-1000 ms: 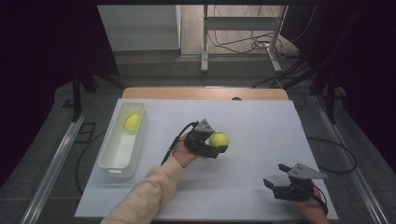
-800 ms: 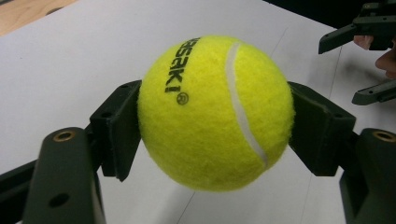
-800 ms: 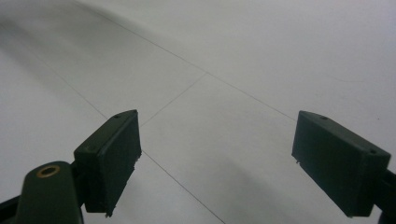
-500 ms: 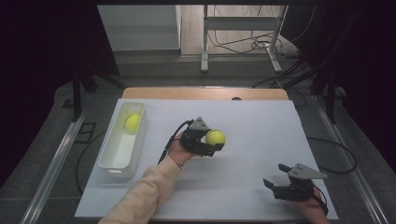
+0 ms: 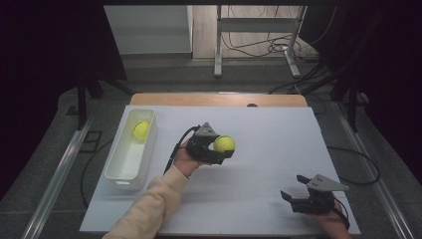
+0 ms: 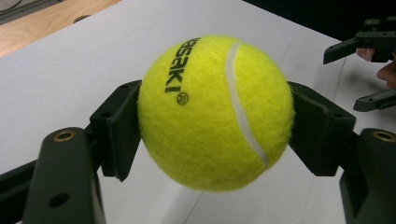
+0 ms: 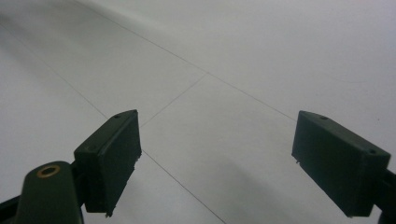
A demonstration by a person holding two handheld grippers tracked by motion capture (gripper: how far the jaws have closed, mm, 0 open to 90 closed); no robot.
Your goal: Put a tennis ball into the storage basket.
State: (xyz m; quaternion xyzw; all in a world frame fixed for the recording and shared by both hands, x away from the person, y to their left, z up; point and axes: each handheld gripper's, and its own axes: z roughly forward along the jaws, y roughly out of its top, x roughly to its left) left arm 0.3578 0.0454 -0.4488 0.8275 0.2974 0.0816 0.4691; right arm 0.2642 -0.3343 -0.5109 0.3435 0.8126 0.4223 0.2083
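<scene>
My left gripper (image 5: 225,147) is shut on a yellow tennis ball (image 5: 224,144) and holds it above the middle of the white table. The ball (image 6: 217,112), with black lettering and a white seam, sits clamped between the two black pads (image 6: 119,128) in the left gripper view. A second yellow tennis ball (image 5: 141,130) lies at the far end of the white bin (image 5: 123,167) on the left. My right gripper (image 5: 292,191) rests low near the table's front right, open, with nothing between its pads (image 7: 109,158); bare white table lies under them.
The white sheet (image 5: 278,134) covers the table, with a wooden strip (image 5: 214,99) along its far edge. Beyond stand a metal frame (image 5: 259,45) and floor cables. Dark curtains flank both sides. My right gripper (image 6: 369,70) also appears at the upper right of the left gripper view.
My left gripper has carried the tennis ball slightly left and away from me, toward the bin. The right gripper has stayed where it was.
</scene>
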